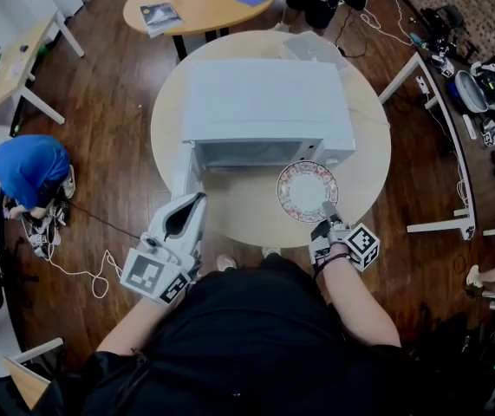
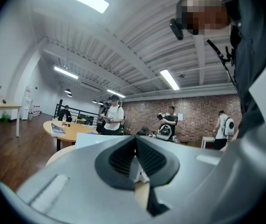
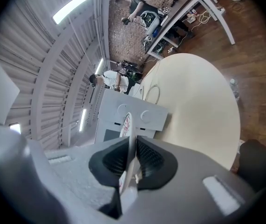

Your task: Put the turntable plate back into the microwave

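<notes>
The round plate (image 1: 308,191), white with a reddish patterned rim, hangs before the open microwave (image 1: 264,111), its edge clamped in the right hand-held gripper (image 1: 326,218). The left hand-held gripper (image 1: 192,204) is closed, empty.

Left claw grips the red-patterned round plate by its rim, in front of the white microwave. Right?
Wrong side: the right claw grips the red-patterned round plate by its rim, in front of the white microwave. The right gripper view shows its pads closed on the rim.
</notes>
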### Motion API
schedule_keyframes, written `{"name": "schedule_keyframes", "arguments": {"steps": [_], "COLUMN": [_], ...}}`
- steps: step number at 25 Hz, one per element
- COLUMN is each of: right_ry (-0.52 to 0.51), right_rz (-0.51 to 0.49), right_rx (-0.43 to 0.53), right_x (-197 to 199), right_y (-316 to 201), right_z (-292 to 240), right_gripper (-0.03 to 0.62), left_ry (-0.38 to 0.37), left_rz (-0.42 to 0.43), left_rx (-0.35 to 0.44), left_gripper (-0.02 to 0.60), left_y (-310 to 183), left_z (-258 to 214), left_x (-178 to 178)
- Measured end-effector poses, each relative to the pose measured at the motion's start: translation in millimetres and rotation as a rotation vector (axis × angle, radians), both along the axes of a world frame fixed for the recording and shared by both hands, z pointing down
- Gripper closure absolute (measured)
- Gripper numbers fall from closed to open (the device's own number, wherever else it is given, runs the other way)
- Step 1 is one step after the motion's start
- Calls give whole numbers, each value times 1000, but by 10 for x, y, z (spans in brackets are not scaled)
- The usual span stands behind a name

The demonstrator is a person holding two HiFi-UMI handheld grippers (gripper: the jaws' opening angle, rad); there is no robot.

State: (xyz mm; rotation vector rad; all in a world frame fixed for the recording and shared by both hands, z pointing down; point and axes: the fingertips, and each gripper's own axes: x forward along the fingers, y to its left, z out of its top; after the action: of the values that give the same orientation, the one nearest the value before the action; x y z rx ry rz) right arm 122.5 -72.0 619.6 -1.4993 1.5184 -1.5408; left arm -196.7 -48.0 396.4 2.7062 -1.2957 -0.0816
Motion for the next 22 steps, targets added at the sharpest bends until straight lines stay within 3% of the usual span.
{"name": "schedule_keyframes", "arguments": {"steps": [22], "right_ry": [-3], "right_rz": [-191], "right_rx": [23], "right_x": [-540], "right_y": [-273], "right_z": [-49], "right_gripper": [571], "left_ry": [-10], "left_rz": [-60], "left_rx": [-5], "left_gripper": [578], "left_y": [14], "left_z": [29], "left_x": [-171]}}
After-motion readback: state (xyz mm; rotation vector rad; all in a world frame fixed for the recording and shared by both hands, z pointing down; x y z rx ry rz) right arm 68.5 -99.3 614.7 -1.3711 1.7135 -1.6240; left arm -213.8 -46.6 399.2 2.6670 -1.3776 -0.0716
